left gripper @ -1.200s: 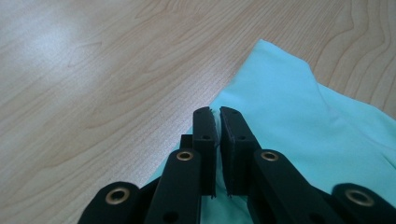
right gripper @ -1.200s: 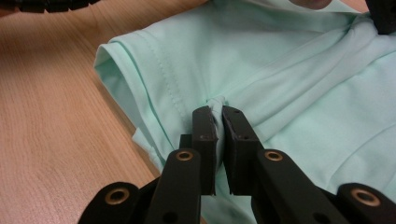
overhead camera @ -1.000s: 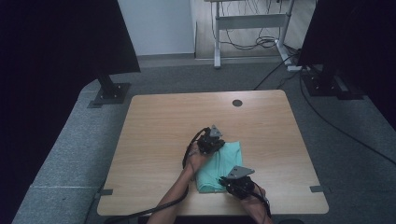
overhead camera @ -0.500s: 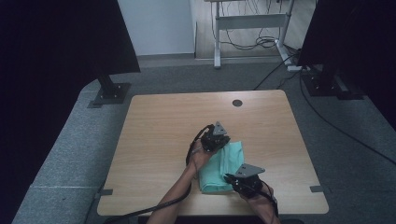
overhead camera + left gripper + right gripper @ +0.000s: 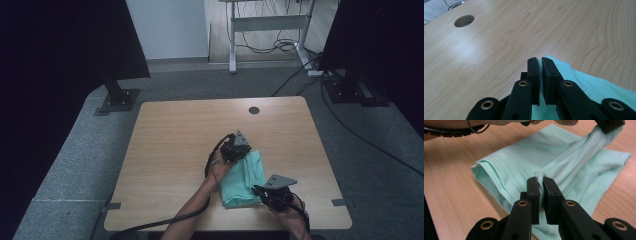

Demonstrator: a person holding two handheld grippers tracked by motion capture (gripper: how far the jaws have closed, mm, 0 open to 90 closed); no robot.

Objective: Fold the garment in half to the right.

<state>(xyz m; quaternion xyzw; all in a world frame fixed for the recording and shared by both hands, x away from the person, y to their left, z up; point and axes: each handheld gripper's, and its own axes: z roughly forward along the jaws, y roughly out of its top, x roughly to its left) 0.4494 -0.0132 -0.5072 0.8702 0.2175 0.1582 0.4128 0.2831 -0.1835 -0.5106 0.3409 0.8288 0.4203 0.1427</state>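
Your left gripper (image 5: 239, 150) and right gripper (image 5: 263, 192) each pinched the mint-green cloth (image 5: 242, 176) near the desk's (image 5: 175, 150) front edge; both had drifted right since earlier.

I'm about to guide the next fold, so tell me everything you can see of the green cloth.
The green cloth is pale mint woven fabric with stitched hems, folded in layers on the wooden table near its front edge. The left gripper pinches its far edge, the right gripper its near edge, both shut on it. A raised ridge of fabric stretches between them; the rest lies flat.
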